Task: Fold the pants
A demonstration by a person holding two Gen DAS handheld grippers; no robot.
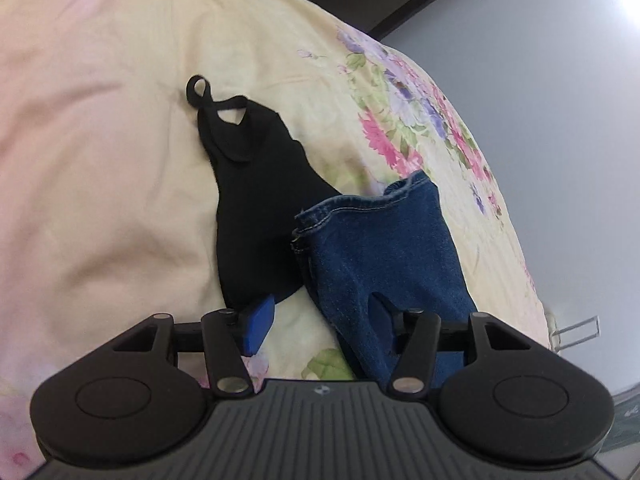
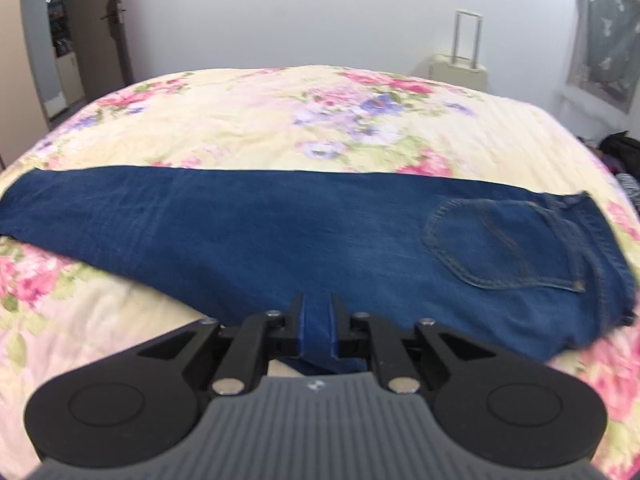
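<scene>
Right wrist view, nearest first: my right gripper (image 2: pixel 317 328) has its jaws drawn close together on a fold of the jeans (image 2: pixel 280 232), with denim filling the narrow slot between the blue pads (image 2: pixel 333 330). Beyond the jaws the jeans lie flat across the floral bedspread (image 2: pixel 280 120), folded lengthwise, the leg running off to the left and the back pocket (image 2: pixel 500 248) and waistband to the right. Farther back I see a pale wall, a cream suitcase (image 2: pixel 460 68) with its handle raised, and a doorway on the far left.

On the left wrist camera I get what the other view lacks: a black garment (image 1: pixel 256 200) with a strap loop, spread on the bedspread (image 1: pixel 100 120) just beside the jeans' hem (image 1: pixel 380 240) (the two look to be touching at the edge). My left gripper (image 1: pixel 320 328) stands wide apart, one blue pad (image 1: pixel 258 326) clear on the left near the black garment's lower edge, the other side partly covered by denim that drapes over the right finger. Nothing is pinched between them. Past the bed's edge there is only a grey wall.
</scene>
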